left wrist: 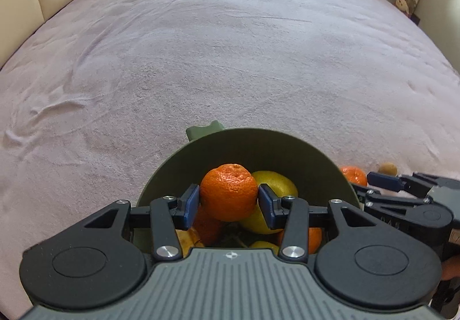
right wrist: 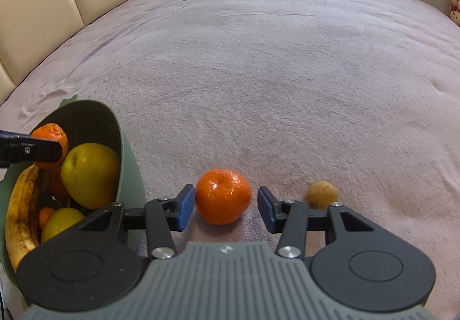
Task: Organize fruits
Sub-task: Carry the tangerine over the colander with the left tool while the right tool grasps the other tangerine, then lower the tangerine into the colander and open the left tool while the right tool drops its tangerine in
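On the pink bed (right wrist: 258,75), my right gripper (right wrist: 222,206) straddles a loose mandarin (right wrist: 223,196), pads not touching; my left gripper (left wrist: 229,203) clamps another mandarin (left wrist: 229,193) above the bowl (left wrist: 287,153).

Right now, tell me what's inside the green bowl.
Green bowl holds a banana, yellow apples and tangerines; the left claw grips one tangerine above them. The bottom is covered.
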The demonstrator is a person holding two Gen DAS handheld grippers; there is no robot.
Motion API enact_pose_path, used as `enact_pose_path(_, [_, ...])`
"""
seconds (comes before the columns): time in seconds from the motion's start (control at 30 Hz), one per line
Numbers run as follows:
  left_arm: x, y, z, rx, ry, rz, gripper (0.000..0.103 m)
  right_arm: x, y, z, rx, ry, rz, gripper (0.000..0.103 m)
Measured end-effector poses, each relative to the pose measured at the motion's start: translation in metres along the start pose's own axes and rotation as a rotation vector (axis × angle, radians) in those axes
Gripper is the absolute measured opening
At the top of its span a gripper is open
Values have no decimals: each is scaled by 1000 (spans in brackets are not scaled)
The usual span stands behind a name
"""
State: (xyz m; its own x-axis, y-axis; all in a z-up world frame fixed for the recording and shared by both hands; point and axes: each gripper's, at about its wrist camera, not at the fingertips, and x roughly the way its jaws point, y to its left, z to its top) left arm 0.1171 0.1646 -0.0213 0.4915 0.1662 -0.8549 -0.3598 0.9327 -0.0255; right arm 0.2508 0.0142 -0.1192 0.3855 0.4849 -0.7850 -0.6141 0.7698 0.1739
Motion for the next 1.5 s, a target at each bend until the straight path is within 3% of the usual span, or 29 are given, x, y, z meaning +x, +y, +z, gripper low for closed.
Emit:
enact_pose_path(0.27, [1, -7, -6, 124, 113, 39, 51, 1, -19, -3, 143, 44, 81, 48])
enact_pose_path(0.4, [0, -13, -10, 175, 132, 46, 51, 5, -19, -2, 172, 49, 94, 48])
enact_pose_path(0.6, [4, -10, -9, 152, 135, 40, 53, 5, -21, -4, 206, 54, 109, 49])
enact_pose_path(0.83, [5, -9, -9, 142, 131, 31, 65, 6, -25, -7, 242, 72, 114, 48])
enact_pose_path(0.87, [6, -9, -9, 138, 131, 30, 67, 5, -24, -7, 239, 70, 114, 44])
enact_pose_path(1.13, [5, -12, -7, 130, 128, 39, 74, 2, -21, -5, 218, 62, 87, 41])
enact_pose_path(1.33, [-5, -16, -6, 139, 99, 60, 74, -11, -18, 1, 211, 36, 34, 41])
enact_pose_path(1.5, [-10, -17, -7, 145, 89, 63, 61, -35, -6, 11, 166, -27, 0, 41])
